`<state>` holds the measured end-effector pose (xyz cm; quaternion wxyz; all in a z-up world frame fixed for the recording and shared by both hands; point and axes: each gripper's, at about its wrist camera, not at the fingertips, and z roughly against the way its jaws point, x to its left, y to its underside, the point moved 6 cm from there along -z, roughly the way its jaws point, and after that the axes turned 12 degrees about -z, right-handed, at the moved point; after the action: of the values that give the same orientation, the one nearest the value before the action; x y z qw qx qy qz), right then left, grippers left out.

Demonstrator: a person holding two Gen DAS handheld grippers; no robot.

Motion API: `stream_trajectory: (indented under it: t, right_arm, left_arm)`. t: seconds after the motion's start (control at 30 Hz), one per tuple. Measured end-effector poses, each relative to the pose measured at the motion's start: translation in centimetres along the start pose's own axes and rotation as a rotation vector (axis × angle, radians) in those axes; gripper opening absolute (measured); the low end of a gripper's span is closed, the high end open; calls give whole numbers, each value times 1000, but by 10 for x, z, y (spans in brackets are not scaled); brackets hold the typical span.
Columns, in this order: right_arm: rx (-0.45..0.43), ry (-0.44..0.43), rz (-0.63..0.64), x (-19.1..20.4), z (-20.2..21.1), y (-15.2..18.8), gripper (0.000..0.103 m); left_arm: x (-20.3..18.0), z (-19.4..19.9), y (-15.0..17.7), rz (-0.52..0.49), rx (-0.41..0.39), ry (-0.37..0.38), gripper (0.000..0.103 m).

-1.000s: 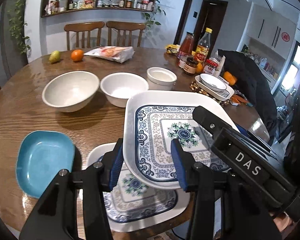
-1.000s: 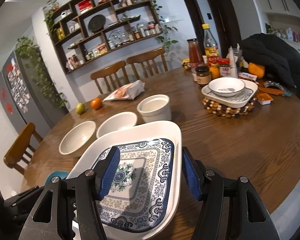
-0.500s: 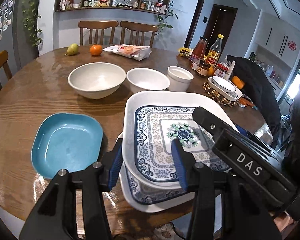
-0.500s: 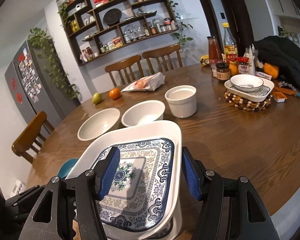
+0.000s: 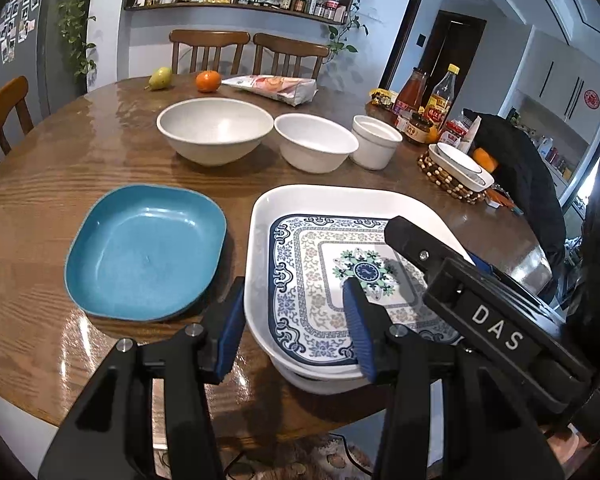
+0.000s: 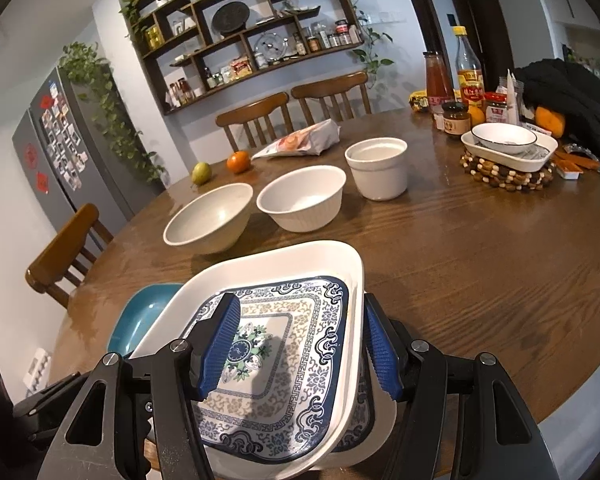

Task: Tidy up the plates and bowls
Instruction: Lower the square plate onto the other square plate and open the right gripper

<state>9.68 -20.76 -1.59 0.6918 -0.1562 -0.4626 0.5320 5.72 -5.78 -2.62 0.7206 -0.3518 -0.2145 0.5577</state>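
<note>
A white plate with a blue pattern [image 5: 320,264] [image 6: 284,344] lies on top of a second like plate [image 5: 320,384] [image 6: 364,432] at the table's near edge. My left gripper [image 5: 296,328] is open, its fingers astride the top plate's left rim. My right gripper [image 6: 300,344] is open around the top plate's near edge; its body [image 5: 480,320] crosses the left wrist view. A blue plate [image 5: 144,252] [image 6: 144,316] lies left of the stack. Three white bowls, large [image 5: 214,130] [image 6: 210,216], medium [image 5: 316,142] [image 6: 302,196] and small [image 5: 376,140] [image 6: 378,166], stand in a row behind.
A dish with a bowl on a beaded trivet [image 6: 508,148] [image 5: 458,170], bottles and jars [image 6: 464,80] and a black garment [image 6: 568,92] are at the right. A pear [image 5: 160,78], an orange [image 5: 208,80] and a snack bag [image 5: 276,88] lie at the back. Chairs [image 5: 248,52] stand behind.
The top patterned plate has come down onto the lower plate and both are now nearly aligned. Both grippers have pulled back and up a little; the blue plate shows fully.
</note>
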Motion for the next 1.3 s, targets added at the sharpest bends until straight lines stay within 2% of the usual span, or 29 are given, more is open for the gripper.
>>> stream_trajectory:
  t: [0.2,0.6,0.97,1.3]
  right_arm:
    - [-9,31,-17,-8,-3,6,64]
    - [33,50,-18,-18,-15,19,64]
    - [33,49,-14,-19,-20,20,64]
    - [22,50,-16,-19,-21,18,64]
  left_arm:
    - [-4,-7,6,-8,23,12,45]
    - [-2,-20,19,7,71,42,45]
    - [-3,-21,19,-3,70,42,45]
    - [1,-20,20,10,79,97,46]
